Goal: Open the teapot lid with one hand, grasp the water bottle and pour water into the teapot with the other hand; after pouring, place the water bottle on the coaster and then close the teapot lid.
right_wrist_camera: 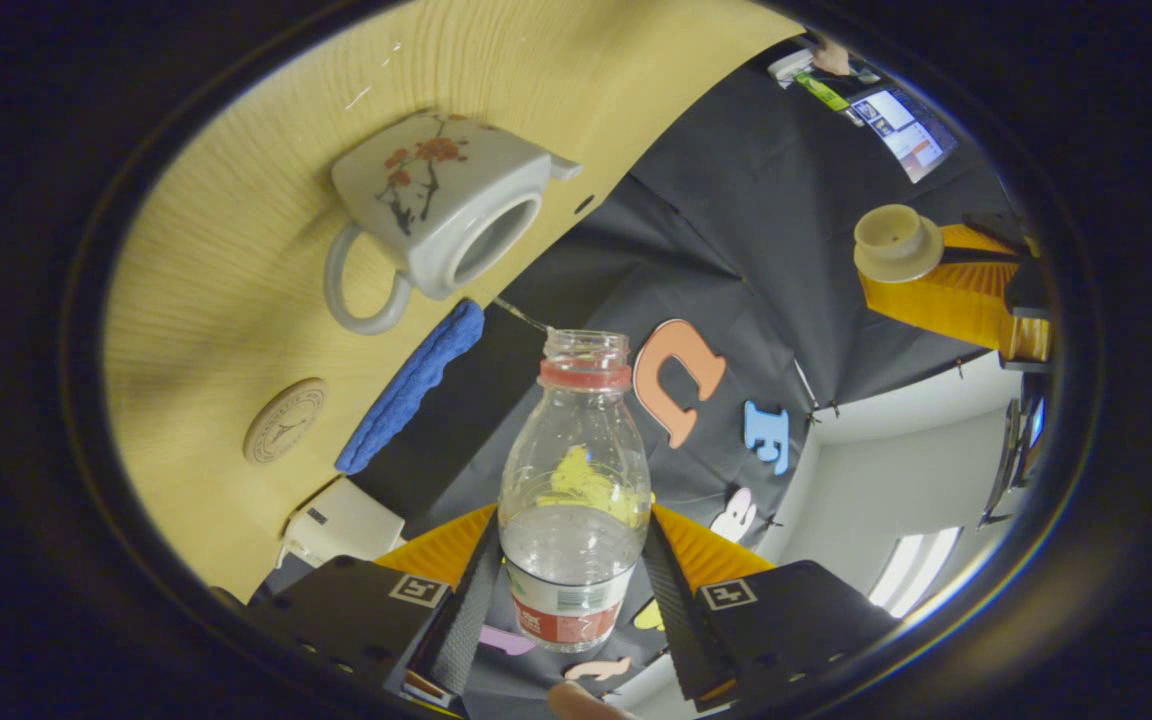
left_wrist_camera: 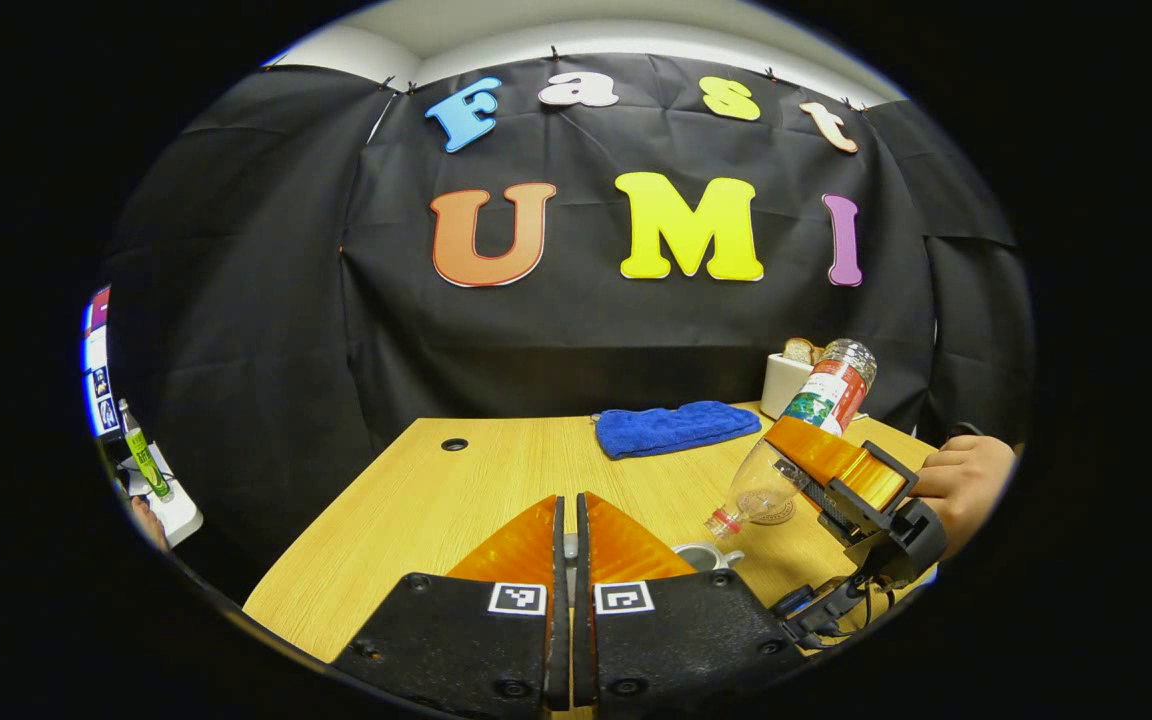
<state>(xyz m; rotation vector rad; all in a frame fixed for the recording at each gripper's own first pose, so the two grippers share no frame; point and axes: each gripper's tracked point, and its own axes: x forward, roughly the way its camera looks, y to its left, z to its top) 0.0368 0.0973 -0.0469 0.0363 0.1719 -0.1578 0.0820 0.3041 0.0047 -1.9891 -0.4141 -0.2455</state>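
right gripper (right_wrist_camera: 576,580) clamped on tilted water bottle (right_wrist_camera: 576,480), neck above open teapot (right_wrist_camera: 441,205). left gripper (left_wrist_camera: 566,545) closed, apparently pinching the lid (right_wrist_camera: 896,242). risk: mouth off the opening, water spills on table (left_wrist_camera: 416,500).

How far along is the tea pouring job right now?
Done: the lid is off, held by the left gripper, and the teapot stands open. In hand: the right gripper holds the water bottle tipped toward the teapot, a thin stream leaving its mouth. Left: set the bottle on the coaster, then put the lid back.
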